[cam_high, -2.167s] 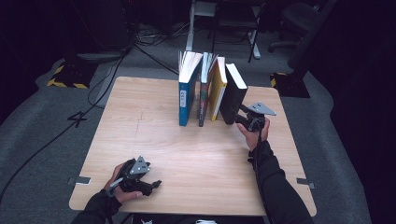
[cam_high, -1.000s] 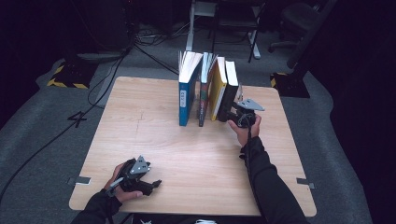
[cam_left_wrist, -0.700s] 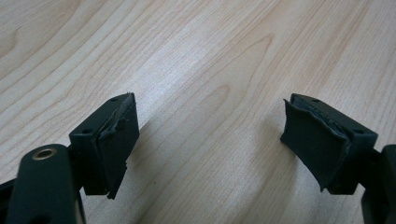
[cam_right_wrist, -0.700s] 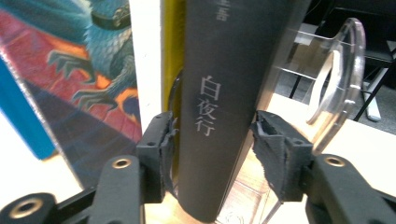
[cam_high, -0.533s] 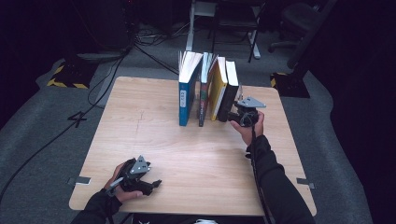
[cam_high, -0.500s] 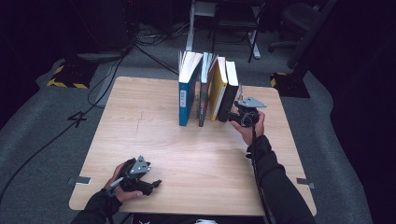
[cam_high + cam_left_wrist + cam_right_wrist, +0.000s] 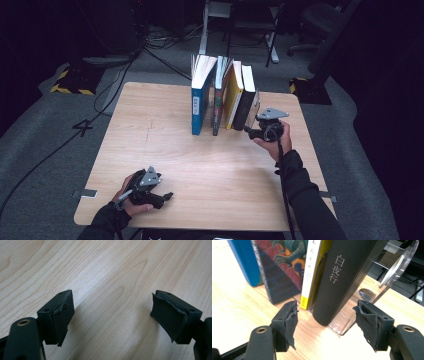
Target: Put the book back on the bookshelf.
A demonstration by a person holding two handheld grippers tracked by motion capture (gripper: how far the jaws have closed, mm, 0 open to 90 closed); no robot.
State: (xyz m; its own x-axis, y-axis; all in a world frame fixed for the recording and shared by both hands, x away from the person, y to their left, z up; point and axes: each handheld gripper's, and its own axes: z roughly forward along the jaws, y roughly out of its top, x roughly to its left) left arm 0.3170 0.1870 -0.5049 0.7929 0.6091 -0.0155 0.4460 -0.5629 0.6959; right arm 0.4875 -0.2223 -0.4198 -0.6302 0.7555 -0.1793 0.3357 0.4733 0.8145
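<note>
The right hand-held gripper (image 7: 325,322) is wide open and lined up on the spine of the black book (image 7: 342,280), the last one at the right end of a row standing near the far edge of the table (image 7: 165,150). Its jaws straddle the foot of the spine without touching it. To take the book cleanly, I would judge it best to ease forward until both pads reach past the rounded spine onto the flat covers, then close firmly, since a pinch on the curve alone may slip. The left jaw has to slide into the narrow gap beside the yellow book (image 7: 312,270), so a slight angle away from it should help. The right jaw has to keep clear of the clear plastic bookend (image 7: 374,287) that props the row from that side and whose foot lies under the black book. This bookend is the only holder here; against it lean the black book, the yellow book, a book with a painted cover (image 7: 279,267) and a blue book (image 7: 244,260), all upright or slightly tilted. The left hand-held gripper (image 7: 150,187) rests open on bare wood at the near left corner, holding nothing.
</note>
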